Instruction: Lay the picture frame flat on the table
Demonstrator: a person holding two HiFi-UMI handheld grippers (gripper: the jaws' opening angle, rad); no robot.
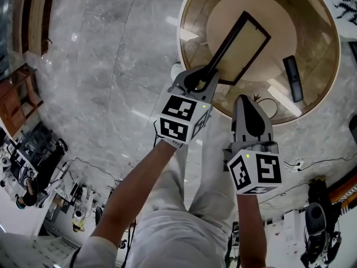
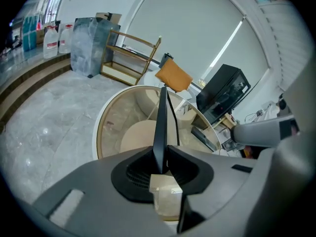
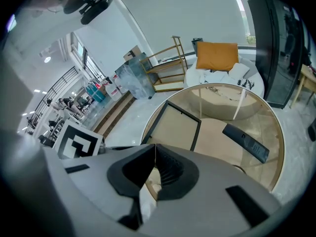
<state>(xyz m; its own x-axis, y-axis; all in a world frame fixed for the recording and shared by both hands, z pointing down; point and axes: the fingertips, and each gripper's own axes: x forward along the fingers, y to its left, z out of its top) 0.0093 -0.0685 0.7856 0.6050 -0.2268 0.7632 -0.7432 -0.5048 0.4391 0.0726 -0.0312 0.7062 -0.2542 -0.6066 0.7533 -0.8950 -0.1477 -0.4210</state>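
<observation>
The picture frame (image 1: pixel 245 43) is black-rimmed with a beige panel and lies slanted over the round glass table (image 1: pixel 329 54). Its near corner is over the table's left edge. My left gripper (image 1: pixel 205 72) is shut on that corner. In the left gripper view the frame (image 2: pixel 162 117) shows edge-on, with the left gripper (image 2: pixel 160 147) and its jaw tips against both faces. I cannot tell whether the far end touches the glass. My right gripper (image 1: pixel 245 98) hangs at the table's near rim, shut and empty. In its own view the right gripper (image 3: pixel 155 144) has the frame (image 3: pixel 173 127) ahead to the left.
A black remote (image 1: pixel 293 78) lies on the glass to the right of the frame. Beyond the table stand a white seat with an orange cushion (image 3: pixel 216 56), a black screen (image 3: pixel 281 43) and a wooden rack (image 2: pixel 128 58). Grey marble floor (image 1: pixel 111 66) surrounds the table.
</observation>
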